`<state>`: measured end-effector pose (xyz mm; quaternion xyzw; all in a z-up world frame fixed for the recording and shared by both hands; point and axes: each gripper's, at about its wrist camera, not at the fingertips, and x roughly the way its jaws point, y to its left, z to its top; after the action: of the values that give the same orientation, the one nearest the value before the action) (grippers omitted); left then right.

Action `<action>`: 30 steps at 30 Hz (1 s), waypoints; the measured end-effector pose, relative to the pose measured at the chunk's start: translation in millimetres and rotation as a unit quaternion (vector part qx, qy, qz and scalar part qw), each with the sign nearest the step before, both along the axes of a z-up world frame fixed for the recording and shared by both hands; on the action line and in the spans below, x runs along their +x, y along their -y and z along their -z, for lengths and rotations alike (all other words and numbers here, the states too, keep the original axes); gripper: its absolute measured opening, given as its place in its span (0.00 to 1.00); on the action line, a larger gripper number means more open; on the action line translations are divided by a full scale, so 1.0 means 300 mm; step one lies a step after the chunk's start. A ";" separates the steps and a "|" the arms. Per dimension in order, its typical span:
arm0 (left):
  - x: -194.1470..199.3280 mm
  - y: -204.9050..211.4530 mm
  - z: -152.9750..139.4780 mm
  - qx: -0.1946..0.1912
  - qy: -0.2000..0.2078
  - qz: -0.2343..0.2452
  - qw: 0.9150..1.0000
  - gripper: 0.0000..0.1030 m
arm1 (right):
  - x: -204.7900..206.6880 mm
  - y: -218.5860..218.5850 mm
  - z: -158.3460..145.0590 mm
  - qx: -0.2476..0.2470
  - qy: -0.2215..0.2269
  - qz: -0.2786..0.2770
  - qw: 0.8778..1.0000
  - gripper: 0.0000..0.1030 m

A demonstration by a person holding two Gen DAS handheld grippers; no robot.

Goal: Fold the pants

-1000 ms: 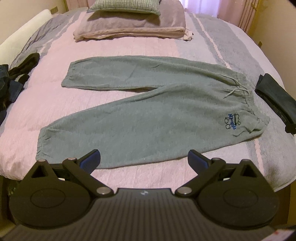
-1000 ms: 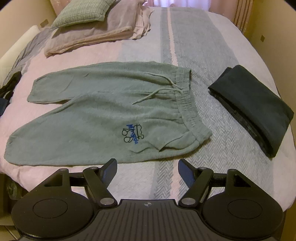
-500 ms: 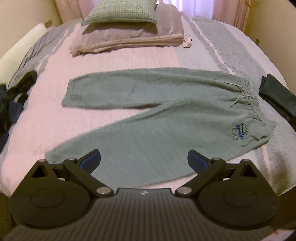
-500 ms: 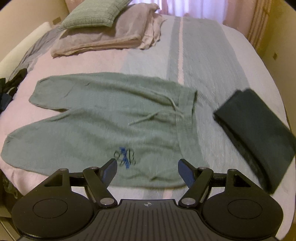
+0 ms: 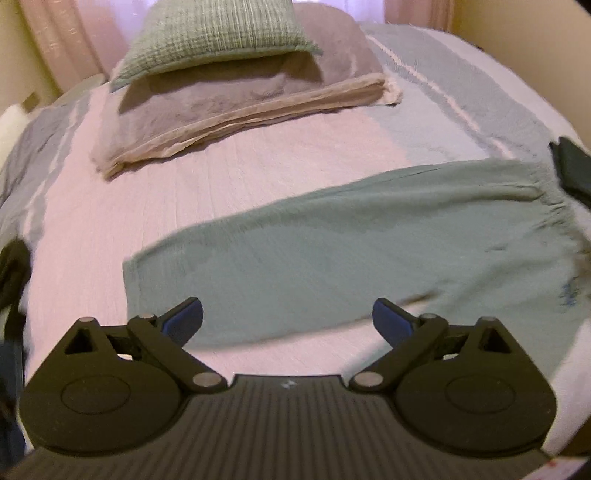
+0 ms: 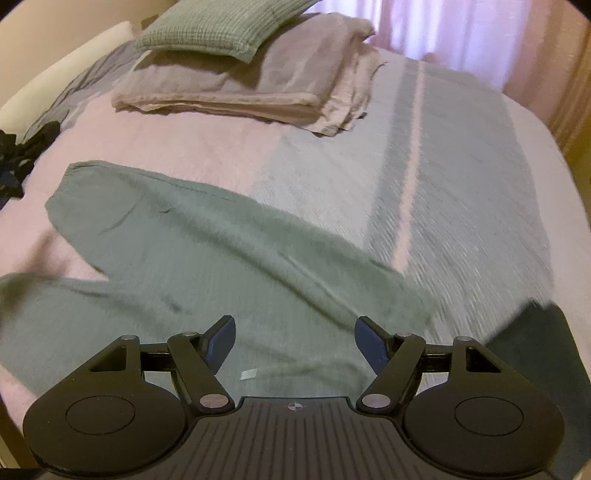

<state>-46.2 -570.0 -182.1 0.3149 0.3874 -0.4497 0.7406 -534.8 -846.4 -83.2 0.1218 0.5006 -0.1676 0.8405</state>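
Grey-green sweatpants [image 5: 332, 251] lie flat on the bed, legs pointing left and waistband at the right. In the left wrist view my left gripper [image 5: 288, 319] hangs open over the bedspread just in front of the far leg, nothing between its blue fingers. The near leg is out of that view. In the right wrist view the sweatpants [image 6: 192, 266] fill the lower left, both legs spreading leftward. My right gripper [image 6: 295, 341] is open above the seat and waist area, with a small white tag lying below it. Both views are blurred by motion.
A green pillow [image 5: 218, 33] rests on a folded grey and beige blanket [image 6: 258, 81] at the head of the bed. A folded dark garment [image 6: 546, 350] lies right of the waistband. Dark clothes [image 6: 22, 155] are piled at the left bed edge. Curtains hang behind.
Both grippers have moved forward and lower over the bed, so the sweatpants look much larger and closer. Both grippers stay open. The sweatpants have not moved.
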 end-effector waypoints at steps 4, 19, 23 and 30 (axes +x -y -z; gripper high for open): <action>0.273 0.091 0.132 0.024 0.007 0.046 0.999 0.84 | 0.145 0.091 0.107 -0.001 -0.016 -0.027 0.999 0.59; 0.762 0.308 0.598 0.159 0.024 0.204 0.966 0.63 | 0.411 0.355 0.434 -0.032 -0.088 -0.115 0.989 0.56; 0.808 0.333 0.649 0.177 -0.014 0.223 0.959 0.47 | 0.398 0.410 0.445 -0.006 -0.118 -0.148 0.982 0.56; 0.782 0.315 0.636 0.189 -0.010 0.249 0.950 0.05 | 0.389 0.510 0.521 0.016 -0.160 -0.157 0.974 0.56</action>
<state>188.5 -664.4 -372.9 0.5308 0.3821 -0.5415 0.5282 -418.1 -999.4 -239.5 0.0268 0.6442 -0.0431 0.7632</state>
